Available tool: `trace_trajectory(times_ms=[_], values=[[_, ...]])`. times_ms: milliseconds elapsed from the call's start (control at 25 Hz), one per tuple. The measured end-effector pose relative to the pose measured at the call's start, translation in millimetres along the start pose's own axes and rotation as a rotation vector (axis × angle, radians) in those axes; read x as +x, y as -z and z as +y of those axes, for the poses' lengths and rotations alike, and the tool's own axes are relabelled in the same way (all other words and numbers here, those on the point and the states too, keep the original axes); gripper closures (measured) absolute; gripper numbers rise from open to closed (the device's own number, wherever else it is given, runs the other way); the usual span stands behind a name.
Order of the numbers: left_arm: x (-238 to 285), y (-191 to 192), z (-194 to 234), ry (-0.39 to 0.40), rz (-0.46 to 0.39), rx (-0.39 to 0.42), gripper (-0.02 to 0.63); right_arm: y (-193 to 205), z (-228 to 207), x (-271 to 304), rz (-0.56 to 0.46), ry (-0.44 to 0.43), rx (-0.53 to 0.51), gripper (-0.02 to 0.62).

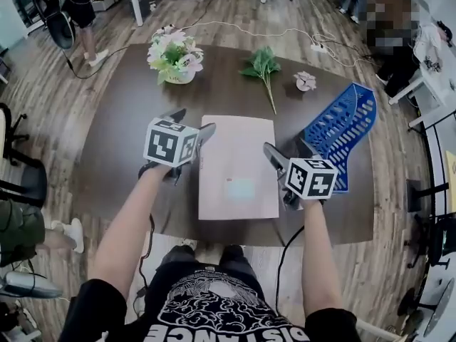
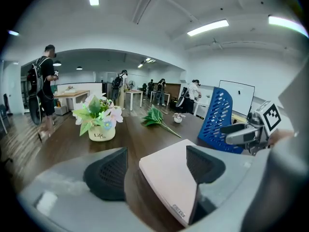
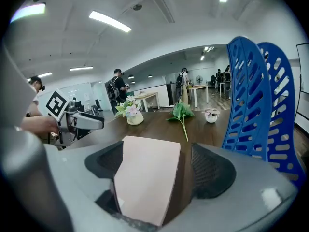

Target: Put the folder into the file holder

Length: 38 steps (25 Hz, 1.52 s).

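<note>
The dark wood counter (image 1: 121, 120) fills most of what I see below me. The pink folder (image 1: 237, 166) lies flat at its middle, close to my edge. To the folder's right, apart from it, the blue perforated file holder (image 1: 340, 130) lies tipped over on the counter.

My left gripper (image 1: 191, 123) is at the folder's left edge with its jaws spread wide. The near left corner of the folder sits between them, and the right jaw is over the pink cover. My right gripper (image 1: 288, 154) is at the folder's right edge, also spread, with that edge between its jaws and the left jaw over the cover.

Along the far side stand a pot of pale flowers (image 1: 174, 54), a green leafy sprig (image 1: 263, 68) and a small potted plant (image 1: 306, 81).
</note>
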<state>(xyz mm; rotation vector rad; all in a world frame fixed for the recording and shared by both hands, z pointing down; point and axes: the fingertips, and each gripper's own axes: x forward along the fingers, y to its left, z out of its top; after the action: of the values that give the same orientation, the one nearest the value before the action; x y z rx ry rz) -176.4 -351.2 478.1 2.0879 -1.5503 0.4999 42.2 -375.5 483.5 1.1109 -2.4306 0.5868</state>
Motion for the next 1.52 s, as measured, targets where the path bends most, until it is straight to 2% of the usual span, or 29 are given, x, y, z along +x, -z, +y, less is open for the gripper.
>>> trace_trajectory(times_ms=[160,440,760,1160,1240,1320,1520], values=[[7.5,25.5,-3.9,-0.012,0.060,-0.093,0.224,20.3,-6.9,15.7,0.057,-0.065,0.015,0.167],[23.7,68.5,-15.2,-0.024,0.167,-0.174,0.224,46.1,-13.5,42.0,0.129,-0.185,0.072,0.168],[36.7,100.1,-17.6,-0.040,0.225,-0.246,0.224,69.5,-12.4,68.1,0.201,-0.287,0.145,0.170],[46.2,112.5,-26.1,-0.011,0.249,-0.290,0.224,89.2,-9.5,82.4,0.311,-0.316,0.200,0.201],[47.9,112.1,-26.3,0.003,0.246,-0.302,0.225,89.1,-10.1,84.0,0.320,-0.314,0.201,0.199],[49.3,111.5,-27.8,0.016,0.244,-0.315,0.256,88.7,-10.3,84.7,0.331,-0.308,0.195,0.201],[46.1,108.9,-28.7,0.027,0.256,-0.308,0.259,88.9,-7.3,84.0,0.359,-0.289,0.177,0.206]])
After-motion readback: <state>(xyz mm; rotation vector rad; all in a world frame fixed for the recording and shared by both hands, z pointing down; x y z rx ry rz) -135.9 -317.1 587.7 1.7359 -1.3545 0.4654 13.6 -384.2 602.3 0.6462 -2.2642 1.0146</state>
